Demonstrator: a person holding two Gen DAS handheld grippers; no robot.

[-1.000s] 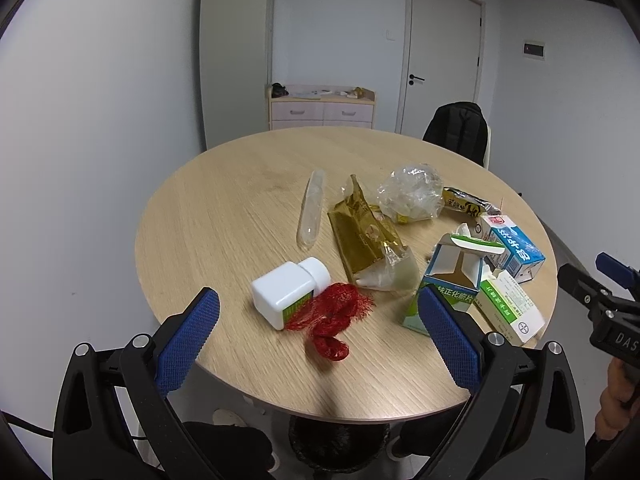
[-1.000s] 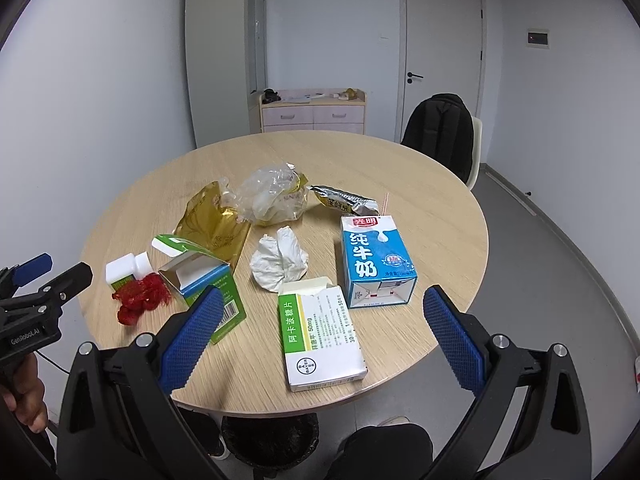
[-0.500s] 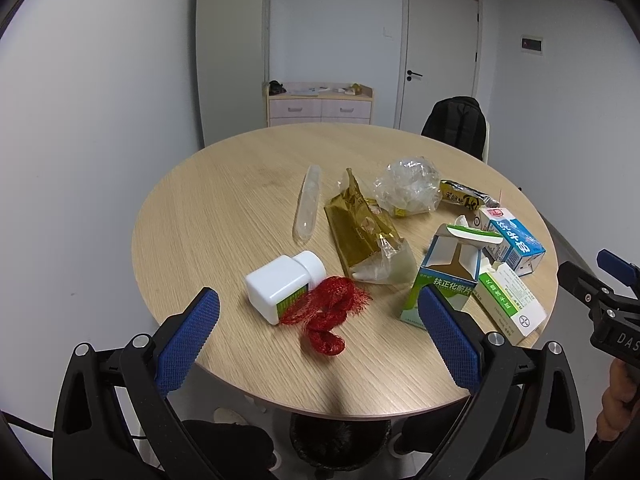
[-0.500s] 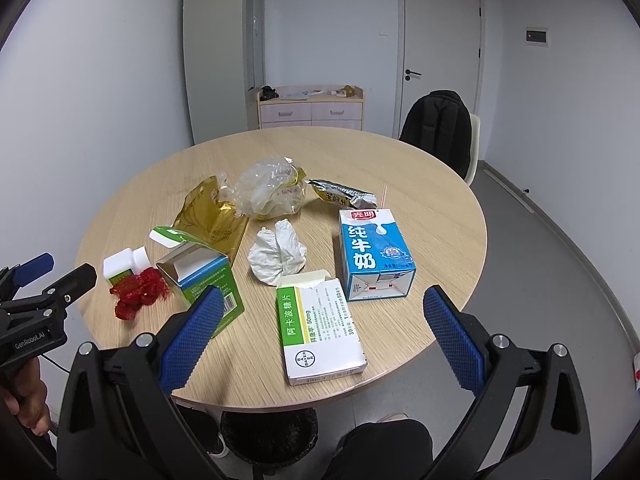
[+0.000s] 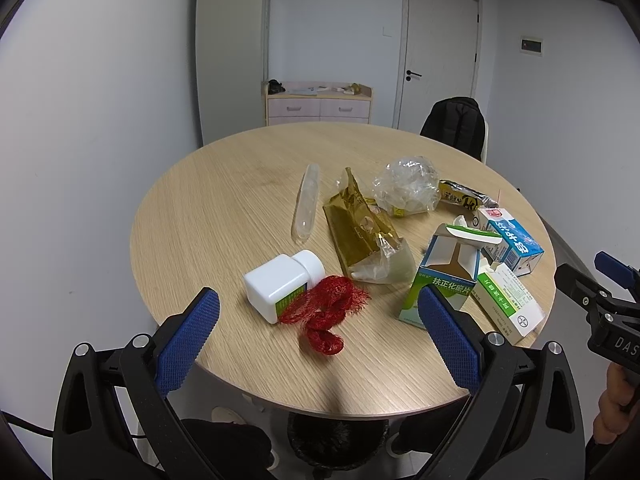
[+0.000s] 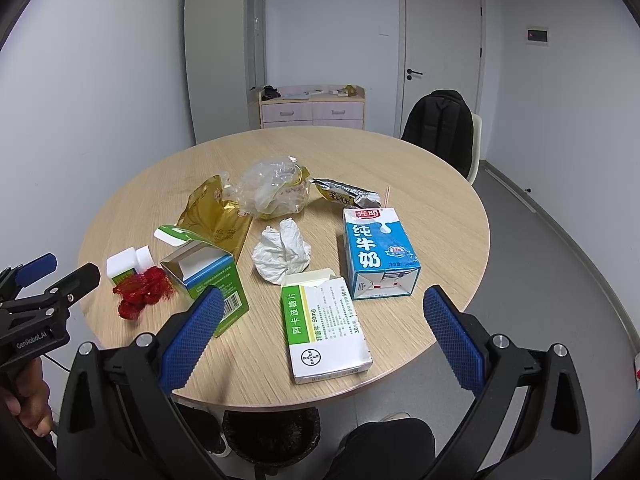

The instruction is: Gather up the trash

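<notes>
The left tool (image 5: 318, 336) hangs over the near rim of the round table (image 5: 224, 216), its blue dimpled pads spread wide and holding nothing. The table is pale wood-grain laminate with a thin rounded lip; its far left half lies bare.

Nearest the left tool is a squarish white plastic pill bottle (image 5: 282, 280) on its side, touching a crumpled red mesh net (image 5: 326, 312). Behind them lies a slim clear plastic sleeve (image 5: 306, 200), then a creased gold foil pouch (image 5: 360, 224) with a clear torn end. A balled clear plastic bag (image 6: 274, 190) sits behind it, and a crinkled yellow-black snack wrapper (image 6: 344, 194) just right of that.

A green-and-white cardboard box (image 6: 208, 268) stands with its flap open. Right of it lies a wadded white tissue (image 6: 284, 256), then a flat white medicine carton (image 6: 326, 326) with a torn end, close to the near edge. The blue-and-white milk carton (image 6: 378, 256) lies on its side.

The right tool (image 6: 320, 334) is also spread wide and empty, above the table's near edge. A dark waste bin (image 6: 272, 434) sits on the floor below that edge. Grey floor opens to the right.
</notes>
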